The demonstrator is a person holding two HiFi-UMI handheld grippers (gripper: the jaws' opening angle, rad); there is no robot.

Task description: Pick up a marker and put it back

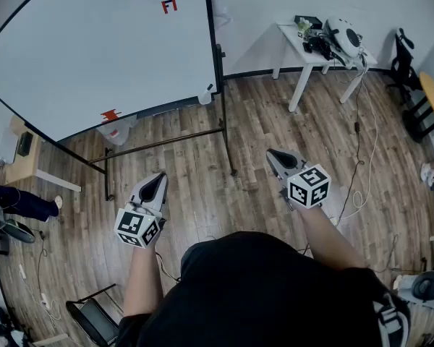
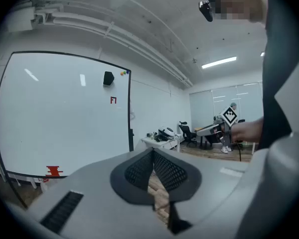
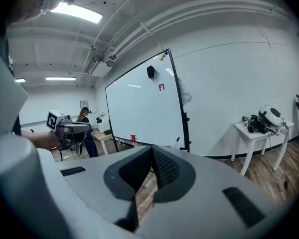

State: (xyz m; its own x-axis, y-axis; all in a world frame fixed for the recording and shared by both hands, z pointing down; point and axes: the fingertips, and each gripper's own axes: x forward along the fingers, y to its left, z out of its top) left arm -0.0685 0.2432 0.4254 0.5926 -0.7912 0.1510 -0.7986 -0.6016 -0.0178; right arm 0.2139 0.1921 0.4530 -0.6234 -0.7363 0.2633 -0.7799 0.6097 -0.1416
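A large whiteboard [image 1: 94, 49] on a black stand fills the far left, with a red mark [image 1: 169, 6] drawn near its top. On its tray lies a small red thing [image 1: 110, 114], maybe the marker; a white one [image 1: 206, 95] sits at the tray's right end. The red thing also shows in the left gripper view [image 2: 53, 171] and in the right gripper view [image 3: 133, 138]. My left gripper [image 1: 158, 181] and right gripper [image 1: 275, 154] hover over the wooden floor, well short of the board. Both are shut, with nothing between the jaws [image 2: 153, 153] [image 3: 152, 148].
A white table [image 1: 304, 45] with a white helmet [image 1: 343, 35] and dark gear stands at the back right. Cables [image 1: 362, 157] trail over the floor beneath it. A black chair [image 1: 405, 63] is at the far right, and a wooden desk [image 1: 22, 157] and a person [image 1: 22, 201] at the left.
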